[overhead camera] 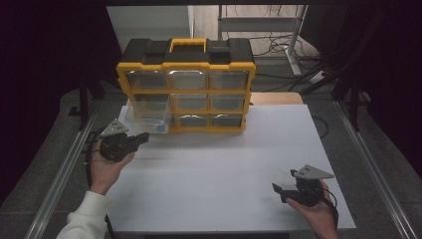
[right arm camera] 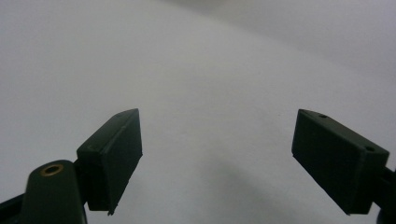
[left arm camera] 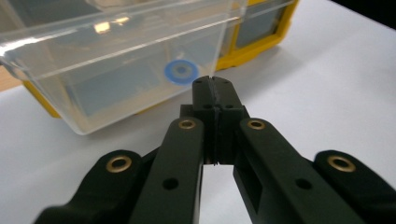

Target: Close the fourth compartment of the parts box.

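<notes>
A yellow and black organiser case [overhead camera: 186,84] with several clear drawers stands upright at the back of the white table [overhead camera: 224,169]. One clear drawer [overhead camera: 145,118] is pulled out at its lower left, with a blue ring [overhead camera: 160,128] inside it. My left gripper [overhead camera: 144,137] is shut with nothing between its fingers, pointing at the drawer's front. In the left gripper view its closed tips [left arm camera: 214,86] sit just short of the drawer wall [left arm camera: 121,79], close to the blue ring [left arm camera: 181,72]. My right gripper [overhead camera: 276,189] rests open at the front right, jaws wide apart [right arm camera: 215,154] over bare table.
A wooden surface [overhead camera: 278,98] shows behind the case on the right. Metal rails [overhead camera: 64,164] run along both sides of the table. Cables and a metal frame [overhead camera: 293,40] lie on the floor beyond. A white sleeve [overhead camera: 84,219] enters at the bottom left.
</notes>
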`<action>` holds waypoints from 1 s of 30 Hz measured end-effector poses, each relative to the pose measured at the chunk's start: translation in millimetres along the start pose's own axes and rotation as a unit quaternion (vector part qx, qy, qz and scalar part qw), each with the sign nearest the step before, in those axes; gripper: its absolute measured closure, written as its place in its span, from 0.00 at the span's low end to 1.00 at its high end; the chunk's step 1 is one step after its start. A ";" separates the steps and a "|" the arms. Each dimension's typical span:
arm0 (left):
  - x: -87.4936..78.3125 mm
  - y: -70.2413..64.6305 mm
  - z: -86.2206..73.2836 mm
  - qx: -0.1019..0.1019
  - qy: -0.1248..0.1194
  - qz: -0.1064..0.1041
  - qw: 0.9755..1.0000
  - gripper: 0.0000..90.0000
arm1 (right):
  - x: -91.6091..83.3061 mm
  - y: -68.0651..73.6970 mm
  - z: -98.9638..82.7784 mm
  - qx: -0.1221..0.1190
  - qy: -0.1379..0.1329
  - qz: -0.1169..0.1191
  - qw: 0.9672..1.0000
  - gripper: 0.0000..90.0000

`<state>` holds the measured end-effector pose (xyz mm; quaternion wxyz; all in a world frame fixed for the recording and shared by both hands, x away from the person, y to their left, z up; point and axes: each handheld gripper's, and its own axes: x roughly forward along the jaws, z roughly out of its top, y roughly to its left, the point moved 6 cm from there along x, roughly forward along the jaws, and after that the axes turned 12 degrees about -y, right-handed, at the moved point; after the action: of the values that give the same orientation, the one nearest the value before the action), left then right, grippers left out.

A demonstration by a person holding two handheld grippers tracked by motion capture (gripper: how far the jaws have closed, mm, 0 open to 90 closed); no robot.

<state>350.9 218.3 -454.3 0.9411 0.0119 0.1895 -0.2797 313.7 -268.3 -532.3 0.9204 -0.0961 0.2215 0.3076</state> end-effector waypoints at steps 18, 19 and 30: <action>16.6 19.0 4.0 -0.006 0.004 0.039 0.999 1.00 | -0.4 -1.1 -0.1 0.003 -0.002 0.000 1.000 0.19; 17.2 19.4 4.5 -0.009 0.003 0.039 0.999 1.00 | -0.5 -1.3 -0.1 0.004 -0.002 0.000 1.000 0.19; 20.0 20.0 6.2 -0.005 0.004 0.038 0.999 1.00 | -0.3 -1.3 -0.5 0.004 -0.001 0.002 1.000 0.19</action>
<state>379.1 224.0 -457.4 0.9504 0.0154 0.1940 -0.2426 314.1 -269.7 -532.6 0.9204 -0.0921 0.2217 0.3085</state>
